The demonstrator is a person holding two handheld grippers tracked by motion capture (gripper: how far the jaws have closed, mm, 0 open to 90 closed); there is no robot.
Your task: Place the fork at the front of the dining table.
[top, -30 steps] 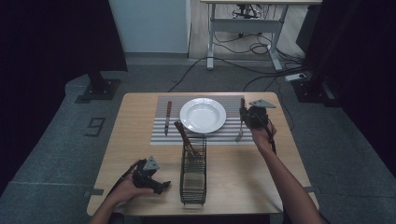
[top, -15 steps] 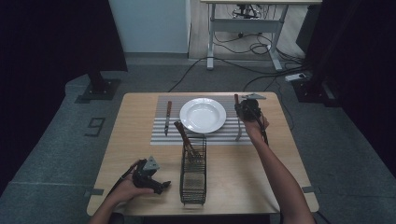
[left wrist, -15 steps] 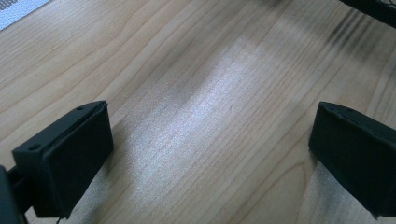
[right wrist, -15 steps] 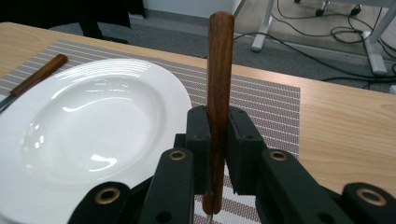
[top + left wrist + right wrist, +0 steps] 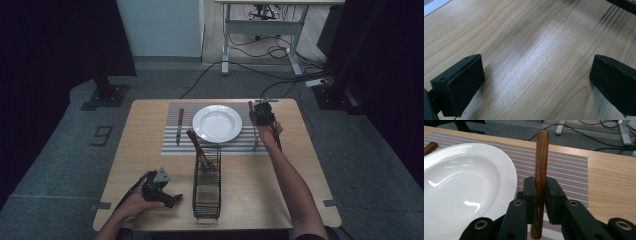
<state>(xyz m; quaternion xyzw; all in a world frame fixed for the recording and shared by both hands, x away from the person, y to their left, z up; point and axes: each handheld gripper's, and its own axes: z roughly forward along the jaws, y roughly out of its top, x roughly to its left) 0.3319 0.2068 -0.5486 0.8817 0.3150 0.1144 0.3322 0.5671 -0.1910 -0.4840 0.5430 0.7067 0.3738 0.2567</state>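
Right claw (image 5: 537, 195) clamps a wooden-handled utensil (image 5: 541, 165) upright over the placemat (image 5: 569, 170) just right of the plate (image 5: 469, 185), left claw (image 5: 536, 82) wide open, empty; tilted grip could clip the plate rim.

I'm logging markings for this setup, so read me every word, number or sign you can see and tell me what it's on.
"9": a single dark figure on the grey floor left of the table, possibly a 6 from the other side.
No readable text on the plate, placemat, wire basket or either gripper.
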